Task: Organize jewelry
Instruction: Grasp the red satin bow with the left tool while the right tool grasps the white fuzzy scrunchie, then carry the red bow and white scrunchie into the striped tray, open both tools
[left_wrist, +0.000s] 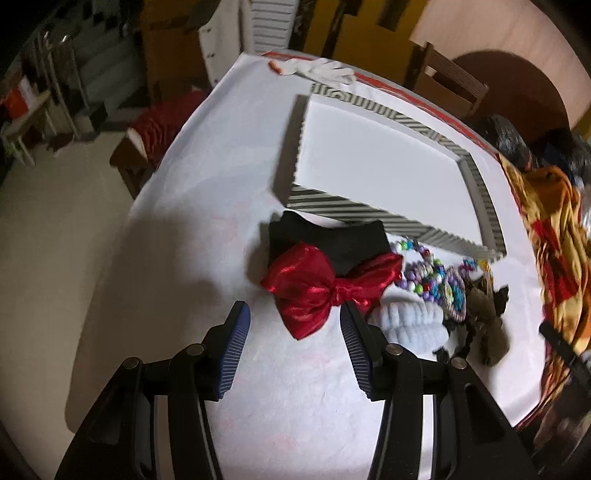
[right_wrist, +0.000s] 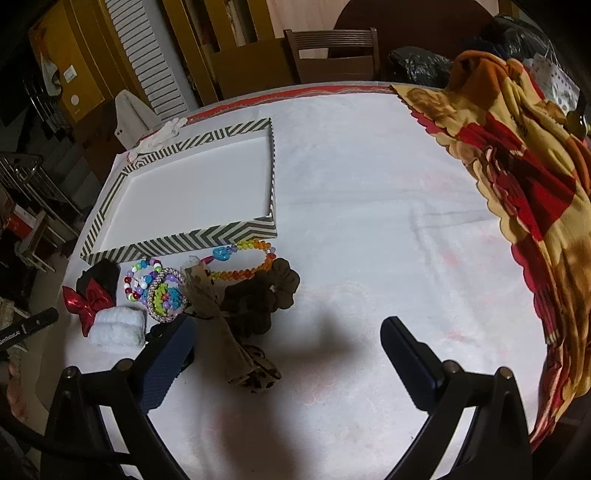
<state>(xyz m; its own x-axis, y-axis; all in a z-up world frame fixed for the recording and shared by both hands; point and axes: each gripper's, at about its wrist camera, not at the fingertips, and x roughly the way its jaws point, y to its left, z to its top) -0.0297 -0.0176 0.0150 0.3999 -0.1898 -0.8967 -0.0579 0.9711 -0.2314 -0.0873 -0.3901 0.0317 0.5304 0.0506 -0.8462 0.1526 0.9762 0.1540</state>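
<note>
A striped box (left_wrist: 391, 216) (right_wrist: 192, 238) with a white inside stands on the white table. In front of it lies a pile of accessories: a red bow (left_wrist: 317, 288) (right_wrist: 86, 301) on black cloth, a white fluffy scrunchie (left_wrist: 410, 325) (right_wrist: 118, 326), coloured bead bracelets (left_wrist: 432, 277) (right_wrist: 162, 291), an orange bead bracelet (right_wrist: 255, 264) and brown scrunchies (right_wrist: 258, 295). My left gripper (left_wrist: 293, 314) is open, just short of the red bow. My right gripper (right_wrist: 288, 332) is open and empty, its left finger beside the brown pieces.
A patterned orange and red blanket (right_wrist: 524, 177) (left_wrist: 554, 251) covers the table's right side. A white glove (left_wrist: 325, 70) (right_wrist: 162, 136) lies behind the box. Chairs (right_wrist: 332, 51) stand past the far edge. The table's left edge (left_wrist: 147, 192) drops to the floor.
</note>
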